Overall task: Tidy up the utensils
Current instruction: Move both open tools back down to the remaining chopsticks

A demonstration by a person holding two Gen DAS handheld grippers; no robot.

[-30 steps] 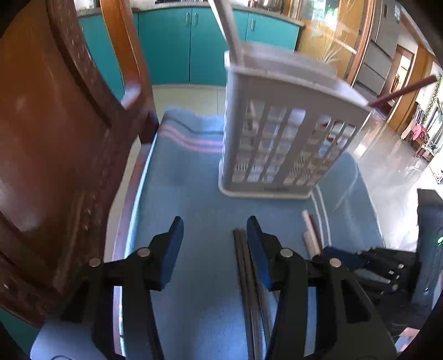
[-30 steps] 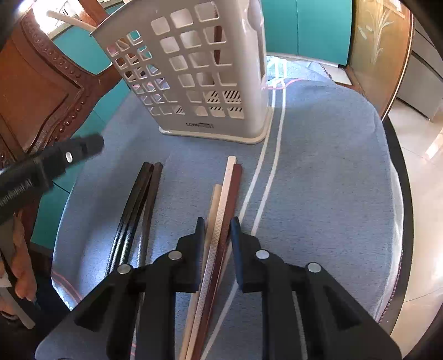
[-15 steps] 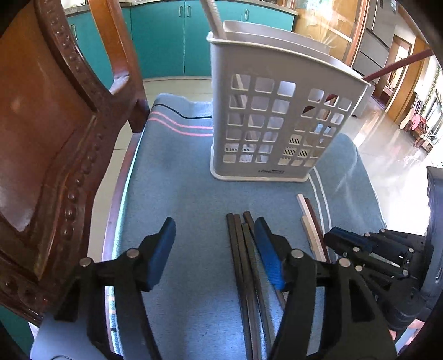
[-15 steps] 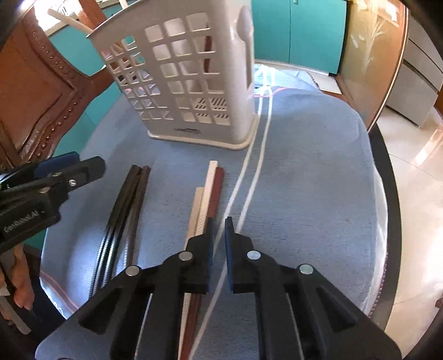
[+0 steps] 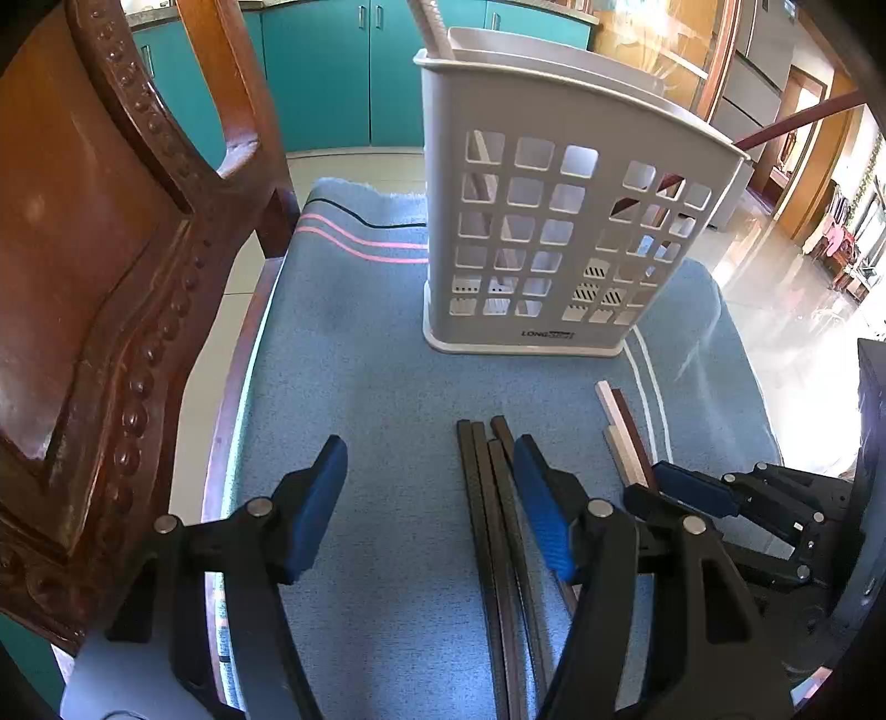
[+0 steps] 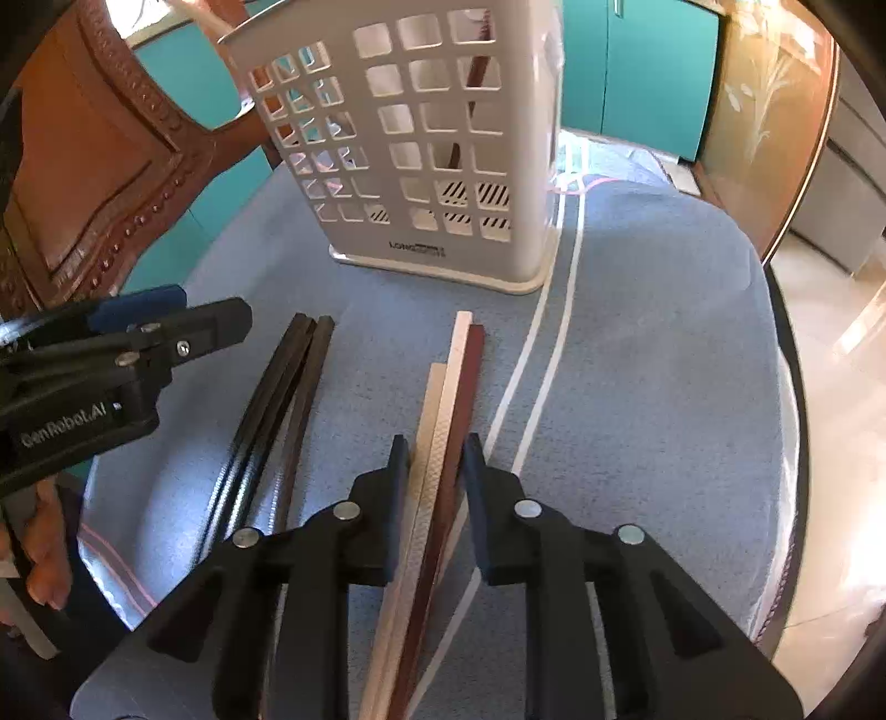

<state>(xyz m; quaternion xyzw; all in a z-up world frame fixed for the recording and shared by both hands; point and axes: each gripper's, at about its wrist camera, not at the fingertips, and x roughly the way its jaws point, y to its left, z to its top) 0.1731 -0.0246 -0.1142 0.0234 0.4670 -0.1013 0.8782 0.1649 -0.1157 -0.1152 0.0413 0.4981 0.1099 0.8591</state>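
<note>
A white slotted utensil basket (image 5: 554, 221) (image 6: 443, 138) stands upright on the blue cloth, with a cream stick (image 5: 437, 27) and a red-brown stick (image 5: 797, 122) poking out of it. Several dark chopsticks (image 5: 487, 498) (image 6: 277, 399) lie in front of it. My left gripper (image 5: 426, 459) (image 6: 216, 307) is over them, its jaws opening, the sticks lying close to its right finger and untouched. Cream and brown chopsticks (image 6: 448, 399) (image 5: 620, 426) lie to the right. My right gripper (image 6: 436, 448) (image 5: 645, 482) straddles them, jaws opening, pads not pressing.
A carved wooden chair (image 5: 111, 277) (image 6: 83, 166) rises close on the left. The blue cloth (image 5: 360, 360) covers a round table whose edge (image 6: 786, 360) curves off on the right. Teal cabinets (image 5: 332, 72) stand behind. A person's hand (image 6: 44, 581) shows at the lower left.
The left jaws have spread wider beside the dark chopsticks. The right jaws went nearly shut, then parted around the cream and brown chopsticks. The basket now fills more of both views.
</note>
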